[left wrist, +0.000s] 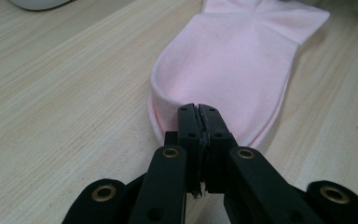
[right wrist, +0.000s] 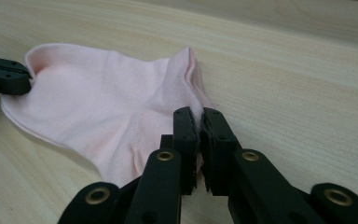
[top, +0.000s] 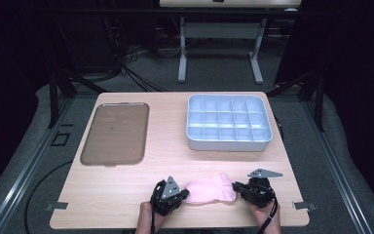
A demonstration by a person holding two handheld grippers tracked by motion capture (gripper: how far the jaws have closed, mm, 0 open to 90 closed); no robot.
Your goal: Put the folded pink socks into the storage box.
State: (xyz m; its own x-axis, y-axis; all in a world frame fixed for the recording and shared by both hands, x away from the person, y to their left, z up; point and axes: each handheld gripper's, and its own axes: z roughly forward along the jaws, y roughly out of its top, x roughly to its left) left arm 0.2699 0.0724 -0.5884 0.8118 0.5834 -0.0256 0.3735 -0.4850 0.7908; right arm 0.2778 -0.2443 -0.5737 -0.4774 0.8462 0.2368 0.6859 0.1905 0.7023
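Bare tabletop (top: 165, 161) between flat tray (top: 115, 132) and compartment box (top: 229, 122).

The left gripper (left wrist: 199, 122) rises from the bottom centre, jaws clamped on a pink sock's (left wrist: 233, 60) edge. The sock stretches toward the upper right across the wooden table (left wrist: 60, 93).

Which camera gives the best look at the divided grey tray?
The high view: the compartment tray sits whole at the table's far right, every divider visible. The left gripper view may catch a pale corner at top left, too cropped to tell.
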